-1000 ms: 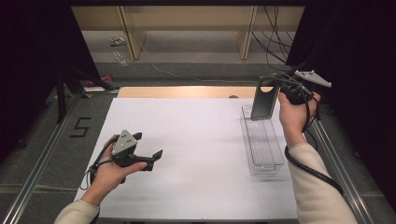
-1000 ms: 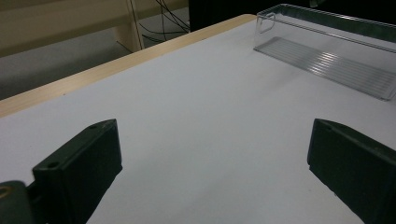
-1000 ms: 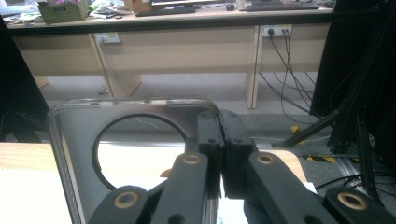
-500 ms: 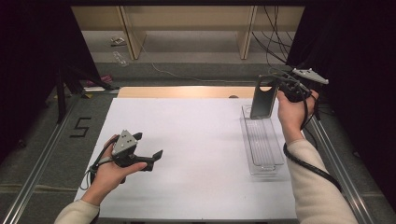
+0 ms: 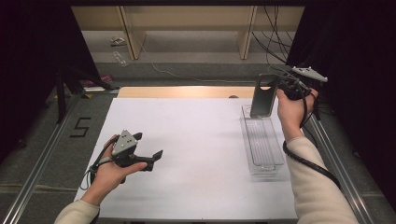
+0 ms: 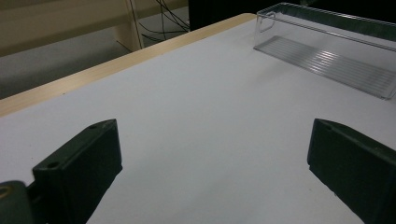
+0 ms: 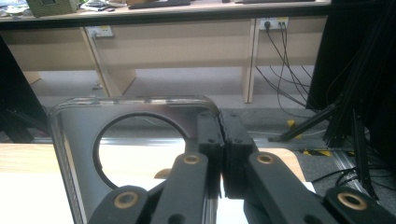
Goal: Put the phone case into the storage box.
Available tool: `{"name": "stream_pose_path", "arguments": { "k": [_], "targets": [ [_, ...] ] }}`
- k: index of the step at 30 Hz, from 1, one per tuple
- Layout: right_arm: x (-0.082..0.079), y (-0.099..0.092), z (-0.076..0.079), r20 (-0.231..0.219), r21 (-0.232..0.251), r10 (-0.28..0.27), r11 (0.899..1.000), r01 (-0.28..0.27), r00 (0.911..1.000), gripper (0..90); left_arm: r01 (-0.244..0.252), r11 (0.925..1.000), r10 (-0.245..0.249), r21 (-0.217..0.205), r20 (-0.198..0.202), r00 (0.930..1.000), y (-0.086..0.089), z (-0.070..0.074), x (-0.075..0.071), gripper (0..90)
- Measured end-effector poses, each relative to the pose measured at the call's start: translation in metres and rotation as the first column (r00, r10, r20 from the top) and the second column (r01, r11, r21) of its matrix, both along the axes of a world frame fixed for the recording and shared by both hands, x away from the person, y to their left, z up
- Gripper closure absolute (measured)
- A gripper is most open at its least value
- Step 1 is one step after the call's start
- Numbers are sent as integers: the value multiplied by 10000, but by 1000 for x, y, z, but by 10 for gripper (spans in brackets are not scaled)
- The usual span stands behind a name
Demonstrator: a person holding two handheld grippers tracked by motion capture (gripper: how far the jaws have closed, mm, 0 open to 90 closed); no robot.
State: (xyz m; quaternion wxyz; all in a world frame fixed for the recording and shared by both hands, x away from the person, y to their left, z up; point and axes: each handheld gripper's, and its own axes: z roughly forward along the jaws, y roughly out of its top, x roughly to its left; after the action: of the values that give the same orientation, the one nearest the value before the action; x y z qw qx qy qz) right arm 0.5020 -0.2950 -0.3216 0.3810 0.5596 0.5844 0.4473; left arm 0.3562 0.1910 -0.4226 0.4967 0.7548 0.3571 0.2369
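A grey see-through phone case (image 5: 263, 99) with a round cut-out hangs upright over the far end of a clear plastic tray (image 5: 265, 148). My right gripper (image 5: 279, 89) is shut on the case's edge. In the right gripper view the jaws meet at the right gripper (image 7: 220, 135), pinching the phone case (image 7: 74, 140) by its top right corner. My left gripper (image 5: 157, 156) rests low over the white table (image 5: 196, 140) at the near left, open with nothing in it. The left gripper (image 6: 210, 163) faces the clear tray (image 6: 327, 60) across bare white surface.
A wooden strip (image 5: 187, 92) runs along the table's far edge. Beyond it are desk legs (image 5: 130, 32) and cables (image 5: 275, 28) on the floor. Metal rails (image 5: 42, 154) flank the table, with black curtains on both sides.
My right gripper has risen slightly with the phone case. The left gripper has stayed where it was.
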Motion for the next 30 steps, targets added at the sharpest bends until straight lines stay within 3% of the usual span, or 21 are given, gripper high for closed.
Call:
{"name": "stream_pose_path", "arguments": {
  "k": [30],
  "targets": [
    [15,2,-5,-298,-163,-200,9997,195,9994,887,-9,10000,9,-55,-19,10000,0,0,0,25]
  ]
}}
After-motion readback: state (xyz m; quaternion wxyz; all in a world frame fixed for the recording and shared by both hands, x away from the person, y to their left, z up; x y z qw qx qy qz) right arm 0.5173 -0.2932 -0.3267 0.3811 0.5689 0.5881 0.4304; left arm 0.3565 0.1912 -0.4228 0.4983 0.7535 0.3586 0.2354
